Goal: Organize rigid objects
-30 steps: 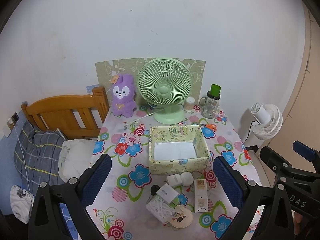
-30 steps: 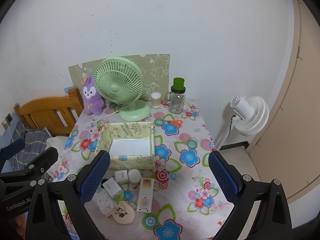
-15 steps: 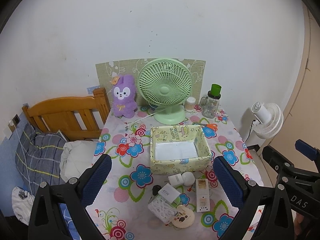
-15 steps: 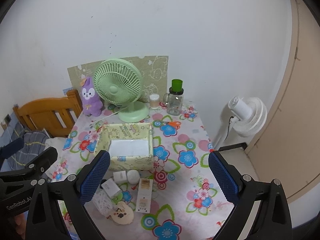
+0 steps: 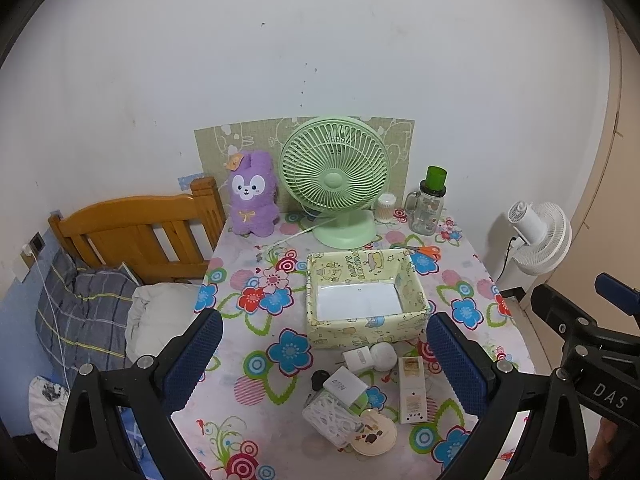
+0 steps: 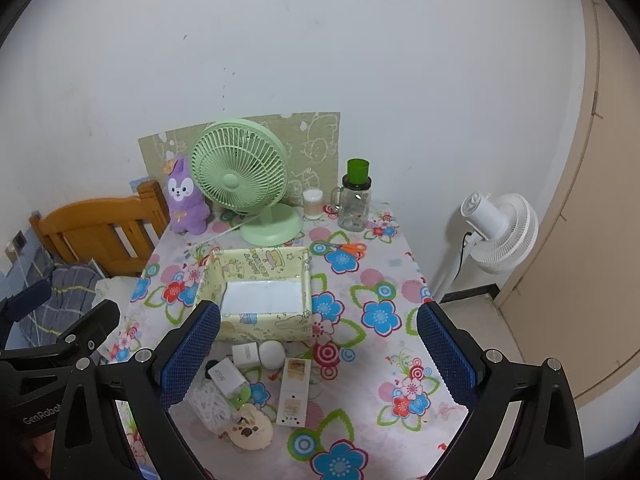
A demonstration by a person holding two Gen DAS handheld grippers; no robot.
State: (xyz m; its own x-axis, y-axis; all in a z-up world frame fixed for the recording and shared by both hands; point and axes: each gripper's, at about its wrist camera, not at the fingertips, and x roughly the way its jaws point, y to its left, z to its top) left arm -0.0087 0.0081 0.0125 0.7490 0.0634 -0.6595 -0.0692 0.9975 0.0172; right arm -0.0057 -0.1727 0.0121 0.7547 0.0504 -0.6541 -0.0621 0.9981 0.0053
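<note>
While both our grippers hang above the flowered worktop, the left gripper and the right gripper each have their fingers spread wide and hold nothing. We list, just in front of the yellow box: a white adapter, a white round piece, a long flat card, a white charger, a mesh pouch and a round disc, clustered close. Behind the box stand a green fan, a purple plush, a jar and orange scissors.
</note>
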